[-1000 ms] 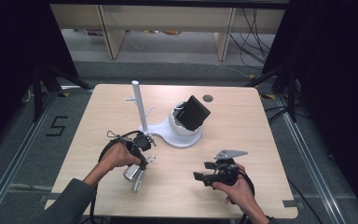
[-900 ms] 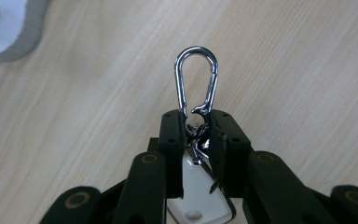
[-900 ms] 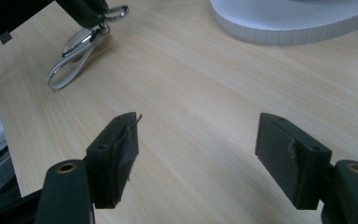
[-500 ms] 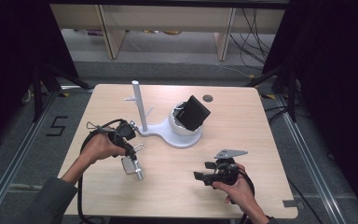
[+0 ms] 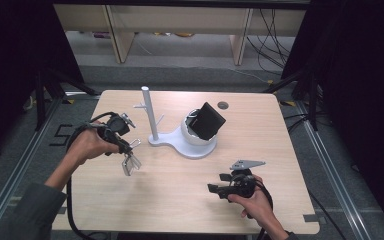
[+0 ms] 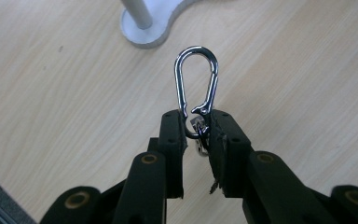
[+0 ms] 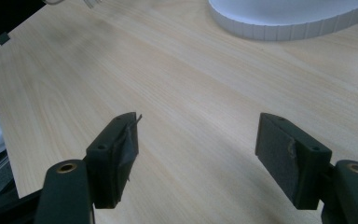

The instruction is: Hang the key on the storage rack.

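One carabiner [image 6: 196, 88] sits pinched in the left gripper [image 6: 196, 130], jaws clamped on its small lower end, something small and metallic dangling underneath, too blurred to name. Its long axis runs straight out along the jaws, rounded loop end leading, sprung gate on the right side in the left gripper view. Beyond the loop, up and slightly left in that view, stands the white post [image 6: 137, 13] on the stand base [image 6: 161, 29], near but apart; the clip is held clear above the table [image 6: 56, 93]. From the high view, the left gripper [image 5: 126, 156] is left of the post [image 5: 150, 115], whose short pegs stick out up its side, so the likely move is carrying the loop over to a peg; that is a judgement. Left hand is far nearer the stand than the right. Right gripper [image 5: 226, 183] rests low at the near right of the table, jaws wide apart with nothing between them [image 7: 196, 149]. Black boxy object [image 5: 209, 121] sits tilted in the stand's round cup; what it is cannot be made out. Pegs are thin and hard to count.
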### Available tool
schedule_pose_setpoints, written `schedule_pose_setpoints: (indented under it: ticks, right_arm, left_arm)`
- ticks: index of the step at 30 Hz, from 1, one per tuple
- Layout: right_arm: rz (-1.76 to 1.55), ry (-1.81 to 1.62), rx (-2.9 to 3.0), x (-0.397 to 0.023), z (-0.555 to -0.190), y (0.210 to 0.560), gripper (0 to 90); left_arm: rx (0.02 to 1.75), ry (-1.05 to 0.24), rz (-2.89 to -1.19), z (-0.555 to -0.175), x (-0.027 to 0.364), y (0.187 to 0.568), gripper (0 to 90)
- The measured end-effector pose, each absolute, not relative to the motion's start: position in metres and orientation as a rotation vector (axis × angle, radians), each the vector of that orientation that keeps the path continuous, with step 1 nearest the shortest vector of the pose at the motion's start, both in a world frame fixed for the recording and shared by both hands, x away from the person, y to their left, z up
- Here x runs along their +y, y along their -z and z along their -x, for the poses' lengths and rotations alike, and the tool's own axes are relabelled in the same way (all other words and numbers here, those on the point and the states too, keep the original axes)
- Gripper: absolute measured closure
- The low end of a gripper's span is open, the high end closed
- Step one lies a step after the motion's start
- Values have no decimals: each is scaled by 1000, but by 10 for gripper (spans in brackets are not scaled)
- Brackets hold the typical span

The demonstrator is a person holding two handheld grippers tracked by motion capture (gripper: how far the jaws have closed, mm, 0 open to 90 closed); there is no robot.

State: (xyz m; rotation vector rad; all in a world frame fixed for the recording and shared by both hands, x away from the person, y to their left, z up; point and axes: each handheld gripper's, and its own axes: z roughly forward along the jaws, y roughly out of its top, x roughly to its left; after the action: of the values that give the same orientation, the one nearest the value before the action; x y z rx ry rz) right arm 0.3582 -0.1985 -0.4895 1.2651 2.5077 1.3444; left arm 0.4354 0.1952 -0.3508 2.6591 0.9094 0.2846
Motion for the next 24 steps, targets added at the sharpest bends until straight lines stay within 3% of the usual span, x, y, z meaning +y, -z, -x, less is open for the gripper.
schedule_pose_setpoints:
  ticks: [24]
  right_arm:
    - [-1267, -1354, 2517, -198, -359, 490, 311]
  left_arm:
    - [995, -419, -2599, -457, 218, 298, 749]
